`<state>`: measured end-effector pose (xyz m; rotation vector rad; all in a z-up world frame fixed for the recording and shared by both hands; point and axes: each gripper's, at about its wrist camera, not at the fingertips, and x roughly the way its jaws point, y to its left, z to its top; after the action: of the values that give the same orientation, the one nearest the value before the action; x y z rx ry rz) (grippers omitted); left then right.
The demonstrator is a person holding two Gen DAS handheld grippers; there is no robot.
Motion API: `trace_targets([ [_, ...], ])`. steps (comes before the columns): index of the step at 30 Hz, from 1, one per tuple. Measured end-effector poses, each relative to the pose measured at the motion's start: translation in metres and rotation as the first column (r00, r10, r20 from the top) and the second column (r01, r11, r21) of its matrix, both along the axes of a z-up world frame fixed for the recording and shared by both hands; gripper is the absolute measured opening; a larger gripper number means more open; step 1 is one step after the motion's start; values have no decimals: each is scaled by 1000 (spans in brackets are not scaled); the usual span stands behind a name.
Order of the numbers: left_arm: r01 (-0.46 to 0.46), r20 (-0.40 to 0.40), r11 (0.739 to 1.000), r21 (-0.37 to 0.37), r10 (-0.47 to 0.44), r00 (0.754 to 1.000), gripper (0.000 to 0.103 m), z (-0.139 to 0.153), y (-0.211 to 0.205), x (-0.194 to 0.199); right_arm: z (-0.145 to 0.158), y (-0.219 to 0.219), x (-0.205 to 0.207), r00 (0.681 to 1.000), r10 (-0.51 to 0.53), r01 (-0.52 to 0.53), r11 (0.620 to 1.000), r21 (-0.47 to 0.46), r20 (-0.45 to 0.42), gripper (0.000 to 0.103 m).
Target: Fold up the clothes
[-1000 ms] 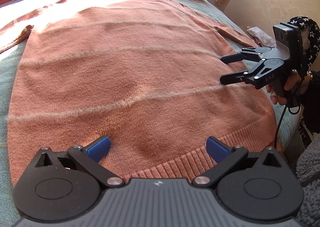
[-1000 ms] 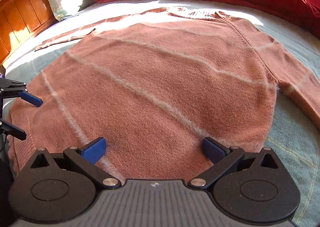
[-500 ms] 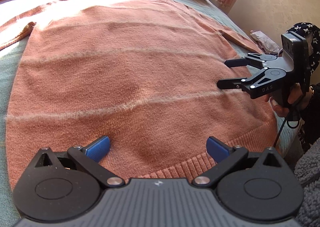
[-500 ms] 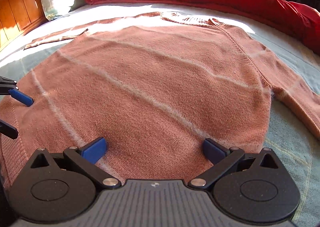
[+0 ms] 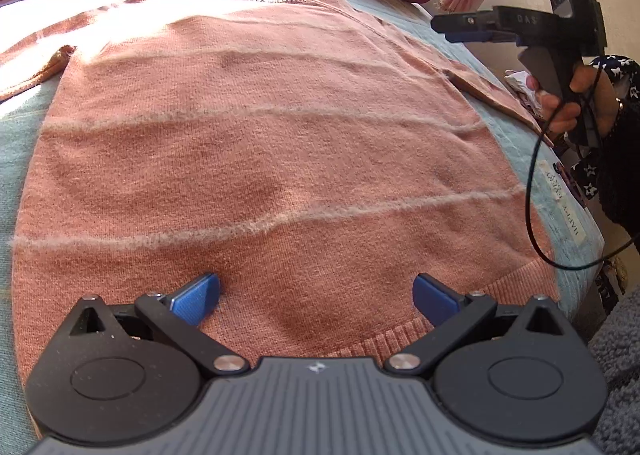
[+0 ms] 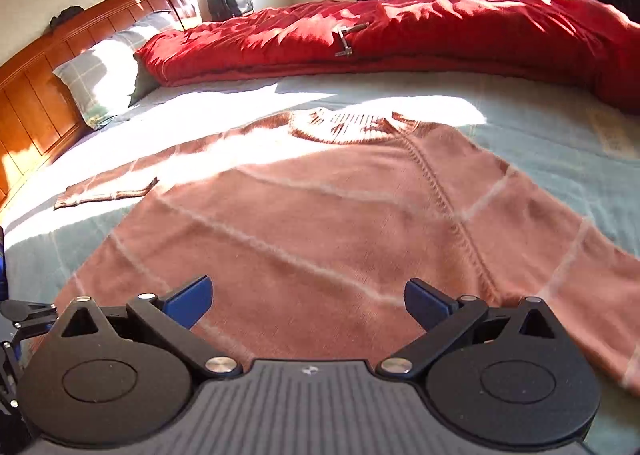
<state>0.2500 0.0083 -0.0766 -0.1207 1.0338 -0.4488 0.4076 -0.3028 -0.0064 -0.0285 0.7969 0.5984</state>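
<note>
Right hand-held gripper (image 6: 308,301) wide open above pink striped sweater (image 6: 340,223) spread flat on bed (image 6: 560,135); red duvet (image 6: 440,31) behind, pillow (image 6: 108,71) left.

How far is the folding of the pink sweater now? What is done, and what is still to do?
Done: the sweater lies spread flat on the bed, sleeves out to each side. In hand: nothing is gripped; the left gripper hangs open over the ribbed hem, and the right gripper is open above the body near the right sleeve. Left: every fold, as no sleeve or hem is turned over yet.
</note>
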Motion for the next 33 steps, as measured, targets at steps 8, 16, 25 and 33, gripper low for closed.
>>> trace_targets([
  [8, -69, 113, 997, 46, 63, 992, 102, 20, 2, -3, -15, 31, 167, 965, -179, 243, 890, -386, 193, 103],
  [16, -170, 143, 985, 28, 164, 976, 102, 27, 30, 0, -80, 31, 233, 951, -308, 282, 867, -410, 3, 103],
  [25, -185, 144, 983, -7, 184, 972, 102, 24, 38, 4, -84, 7, 252, 874, -486, 461, 827, -321, 3, 103],
  [33, -188, 135, 982, -21, 189, 973, 102, 22, 40, 10, -72, 27, 228, 904, -426, 380, 830, -408, -24, 103],
])
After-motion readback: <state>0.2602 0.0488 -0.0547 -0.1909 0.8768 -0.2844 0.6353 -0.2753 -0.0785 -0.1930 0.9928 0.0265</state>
